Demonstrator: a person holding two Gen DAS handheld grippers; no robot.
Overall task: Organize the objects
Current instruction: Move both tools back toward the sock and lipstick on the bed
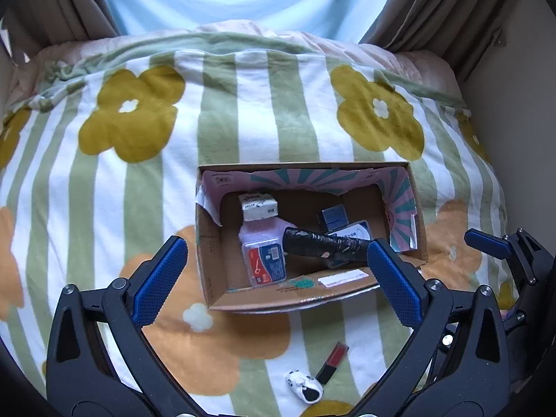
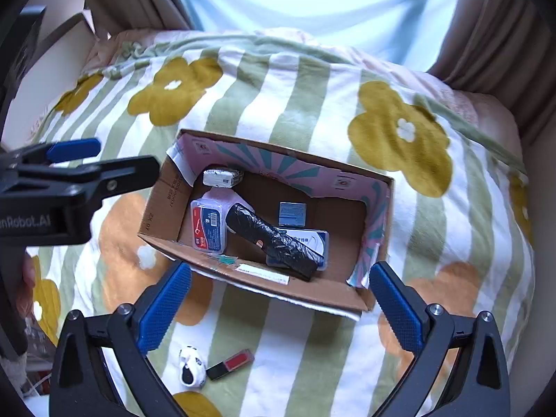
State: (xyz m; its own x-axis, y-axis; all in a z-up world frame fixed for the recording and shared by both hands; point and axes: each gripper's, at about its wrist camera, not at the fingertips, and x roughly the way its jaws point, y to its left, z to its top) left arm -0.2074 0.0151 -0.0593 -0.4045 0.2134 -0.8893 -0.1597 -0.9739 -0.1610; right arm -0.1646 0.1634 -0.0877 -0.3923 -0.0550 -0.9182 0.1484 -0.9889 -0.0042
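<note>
- Both the left hand-held gripper [image 1: 274,279] and the right hand-held gripper [image 2: 279,304] hang wide apart, empty.
- The cardboard box [image 1: 212,243] on the bed blanket [image 1: 139,180] holds a black roll [image 1: 323,245].
- A lipstick [image 1: 332,361] lies on the blanket outside the box.

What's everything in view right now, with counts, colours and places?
Box: 1, brown cardboard, open, on the blanket.
Black roll: 1, black, in the box, lying across the other items.
Floss case: 1, clear with red and blue label, in the box's left part.
White pack: 1, white, far-left corner of the box.
Blue case: 1, white and blue, under the roll.
Small box: 1, blue-grey, mid box floor.
Lipstick: 1, red and black, on the blanket outside the box.
Panda toy: 1, black and white, beside the lipstick.
Blanket: 1, green-striped with flowers.
Curtains: brown and pale blue, behind.
Left gripper: open, empty.
Right gripper: open, empty.
</note>
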